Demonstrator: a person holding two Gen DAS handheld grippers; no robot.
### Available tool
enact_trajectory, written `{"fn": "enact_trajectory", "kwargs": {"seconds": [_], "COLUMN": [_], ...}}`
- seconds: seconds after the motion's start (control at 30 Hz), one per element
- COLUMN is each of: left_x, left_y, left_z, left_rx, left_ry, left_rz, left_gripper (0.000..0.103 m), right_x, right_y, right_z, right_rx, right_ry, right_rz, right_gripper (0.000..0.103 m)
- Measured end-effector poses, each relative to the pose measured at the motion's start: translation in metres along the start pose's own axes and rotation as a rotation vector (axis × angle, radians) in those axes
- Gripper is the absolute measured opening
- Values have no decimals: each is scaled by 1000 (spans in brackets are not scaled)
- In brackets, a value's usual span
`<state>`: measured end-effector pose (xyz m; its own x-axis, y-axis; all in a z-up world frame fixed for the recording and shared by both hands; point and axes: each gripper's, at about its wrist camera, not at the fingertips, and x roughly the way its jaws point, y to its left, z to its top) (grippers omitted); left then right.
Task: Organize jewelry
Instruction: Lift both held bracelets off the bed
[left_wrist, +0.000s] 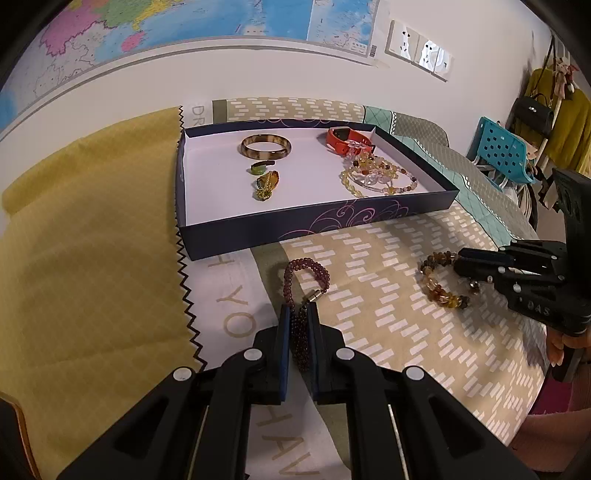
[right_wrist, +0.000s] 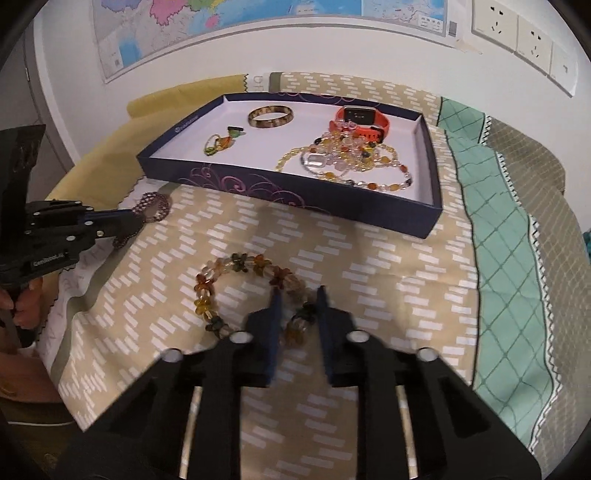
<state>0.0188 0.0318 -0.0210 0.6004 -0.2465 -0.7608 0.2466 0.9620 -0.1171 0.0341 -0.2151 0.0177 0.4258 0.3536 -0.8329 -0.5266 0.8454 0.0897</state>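
Dark red beads, very small and woven into a flat band, make the garnet bracelet (left_wrist: 303, 291); it has a silver clasp. The left tongs (left_wrist: 299, 321) are clenched on its lower part, and its loop rests on the cloth (left_wrist: 369, 266) just before the box (left_wrist: 236, 236). The amber bracelet (right_wrist: 236, 291) has bigger beads, orange, yellow and clear, with some dark green ones. It lies on the same cloth, and the right tongs (right_wrist: 297, 306) stand released around its near side, one finger on each side of the strand.

The box is dark blue with pink swirls and white inside. It holds a brown bangle (left_wrist: 266, 146), an orange watch (left_wrist: 345, 140), a pile of necklaces (left_wrist: 376, 175) and two small pieces. Pale letters "YO" and "HAV" are readable on the cloth. "GenRobot.AI" is printed on the left tongs.
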Motion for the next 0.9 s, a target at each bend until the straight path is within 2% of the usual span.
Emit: {"fn": "enact_trajectory", "kwargs": {"seconds": [0.07,0.2,0.43,0.9], "left_x": [0,0,-11,-30], "left_y": [0,0,0,-5], "left_z": [0,1,5,9], "left_rx": [-1,-3,-4,20], "left_ry": [0,0,-27,-73], "left_rz": [-1,-6,-19,-24], "left_gripper": [7,7,7,7], "right_x": [-2,-11,-34,-67], "right_y": [-2,-4,0,1], "right_z": [0,3,13,25], "right_rx": [21,72,92,103], "right_ry": [-14,-45,-112,-204], "right_rz": [14,101,191,229], "right_gripper": [11,11,11,10]}}
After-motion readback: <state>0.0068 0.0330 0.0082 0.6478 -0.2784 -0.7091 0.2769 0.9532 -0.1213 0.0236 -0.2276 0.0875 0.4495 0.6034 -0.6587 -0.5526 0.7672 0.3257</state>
